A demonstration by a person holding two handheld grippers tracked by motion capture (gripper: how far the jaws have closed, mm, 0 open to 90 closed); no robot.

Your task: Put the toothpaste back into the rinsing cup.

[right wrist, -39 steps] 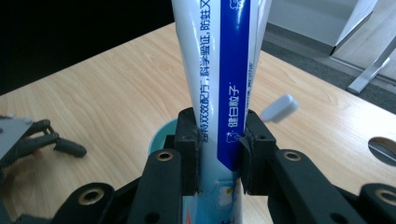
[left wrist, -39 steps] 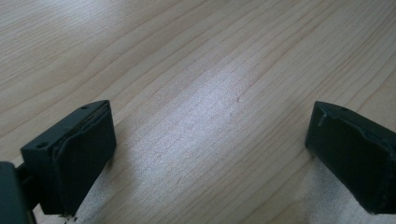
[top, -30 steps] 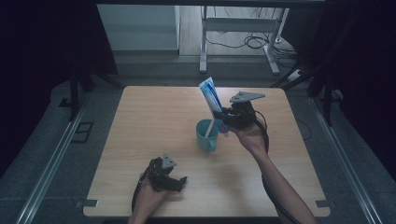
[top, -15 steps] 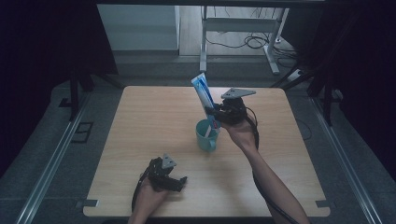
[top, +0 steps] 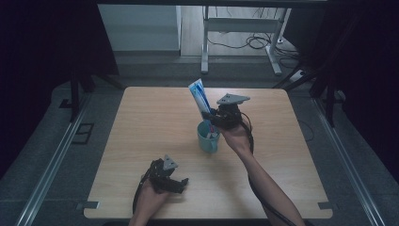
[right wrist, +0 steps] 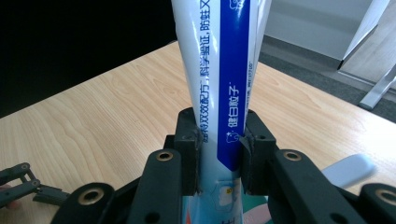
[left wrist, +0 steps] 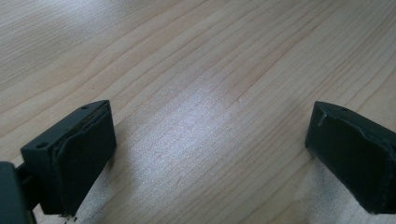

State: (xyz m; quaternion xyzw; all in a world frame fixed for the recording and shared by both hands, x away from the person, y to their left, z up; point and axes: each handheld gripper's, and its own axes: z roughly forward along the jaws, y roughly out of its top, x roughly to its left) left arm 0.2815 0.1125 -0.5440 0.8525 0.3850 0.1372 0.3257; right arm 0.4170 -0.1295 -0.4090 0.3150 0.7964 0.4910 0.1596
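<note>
The right gripper (top: 210, 117) clenches a blue-and-white toothpaste tube (right wrist: 219, 74), tilted above a teal cup (top: 207, 137) near the middle of the table (top: 141, 122); its lower end seems to reach into the cup. The left gripper (left wrist: 208, 149), near the table's front edge, has its jaws spread with nothing between them.

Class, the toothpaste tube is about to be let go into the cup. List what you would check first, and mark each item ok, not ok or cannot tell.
1. Right gripper clamped on the toothpaste tube: ok.
2. Tube's lower end inside the teal cup: ok.
3. Tube resting on the cup's bottom: cannot tell.
4. Cup upright on the table: ok.
5. Left gripper open, empty and apart from the cup: ok.
</note>
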